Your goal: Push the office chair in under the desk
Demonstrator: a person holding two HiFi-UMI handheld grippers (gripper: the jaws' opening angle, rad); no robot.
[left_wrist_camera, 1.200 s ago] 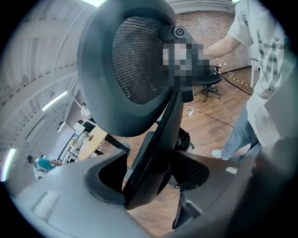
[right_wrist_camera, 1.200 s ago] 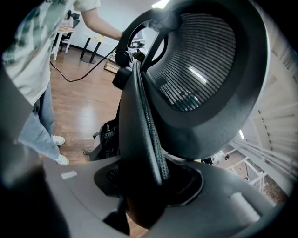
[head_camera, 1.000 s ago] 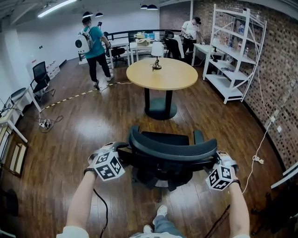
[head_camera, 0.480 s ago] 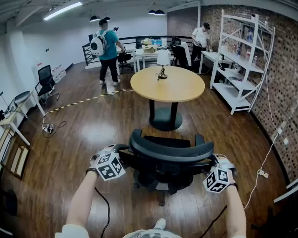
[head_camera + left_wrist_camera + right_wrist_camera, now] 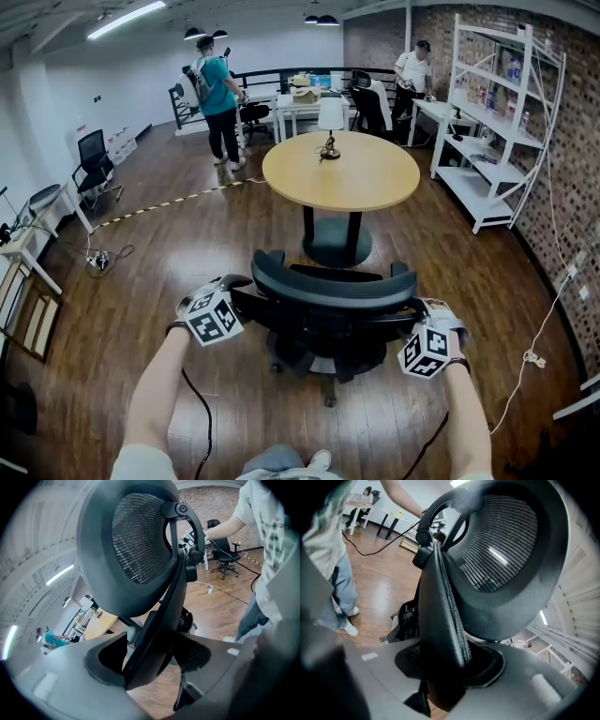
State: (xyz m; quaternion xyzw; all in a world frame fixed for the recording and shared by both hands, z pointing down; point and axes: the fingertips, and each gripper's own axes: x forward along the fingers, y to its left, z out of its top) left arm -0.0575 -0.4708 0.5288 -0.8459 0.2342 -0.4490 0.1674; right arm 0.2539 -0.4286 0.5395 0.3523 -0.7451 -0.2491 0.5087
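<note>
A black mesh office chair (image 5: 330, 292) stands on the wood floor, facing the round wooden desk (image 5: 341, 172) just beyond it. My left gripper (image 5: 234, 296) is shut on the left edge of the chair's backrest (image 5: 140, 550). My right gripper (image 5: 418, 315) is shut on the backrest's right edge (image 5: 506, 559). In the left gripper view the backrest frame runs down between the jaws of the left gripper (image 5: 149, 663). The right gripper view shows the mesh edge (image 5: 451, 611) clamped in the right gripper (image 5: 449, 668). The seat's front sits close to the desk's pedestal base (image 5: 336, 249).
A table lamp (image 5: 329, 118) stands on the desk. White shelving (image 5: 489, 122) lines the brick wall at right, with a cable (image 5: 536, 319) on the floor there. Two people (image 5: 217, 94) (image 5: 412, 69) stand at the back. Another chair (image 5: 94, 159) is at left.
Both grippers and the chair have moved forward, nearer the round desk. The person in teal has shifted along the back of the room.
</note>
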